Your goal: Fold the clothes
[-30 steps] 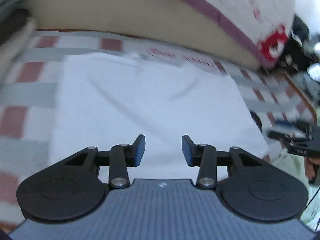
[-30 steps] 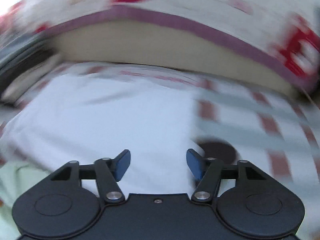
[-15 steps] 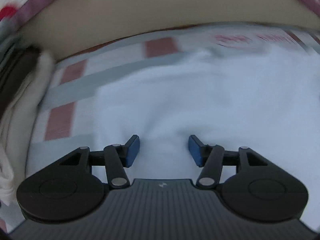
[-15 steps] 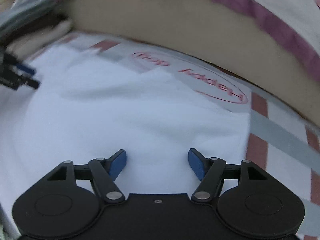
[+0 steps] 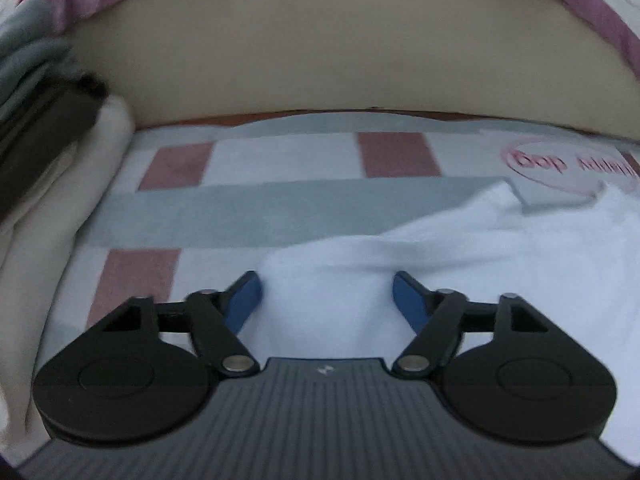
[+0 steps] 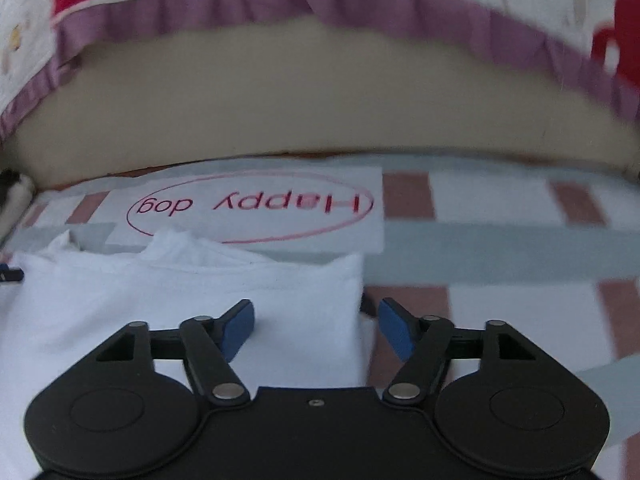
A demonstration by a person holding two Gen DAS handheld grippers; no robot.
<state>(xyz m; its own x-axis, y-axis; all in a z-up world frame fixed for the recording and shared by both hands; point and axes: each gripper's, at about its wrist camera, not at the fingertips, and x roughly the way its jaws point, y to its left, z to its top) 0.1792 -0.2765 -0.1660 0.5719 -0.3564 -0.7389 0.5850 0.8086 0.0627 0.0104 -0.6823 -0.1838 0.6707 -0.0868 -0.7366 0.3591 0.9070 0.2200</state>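
While folded white cotton garment (image 6: 176, 304) lies on checked pink-grey blanket (image 6: 500, 256), left gripper (image 5: 326, 300) spread over its left corner, right gripper (image 6: 316, 324) spread astride its right edge.

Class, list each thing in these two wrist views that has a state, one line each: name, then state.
left gripper: open, its tips at the white garment's left edge, gripping nothing.
right gripper: open, straddling the garment's right edge, gripping nothing.
white garment: lying flat on the checked mat, partly folded, rumpled at its far edge.
checked mat: spread flat.
stacked clothes: folded and piled at the left.
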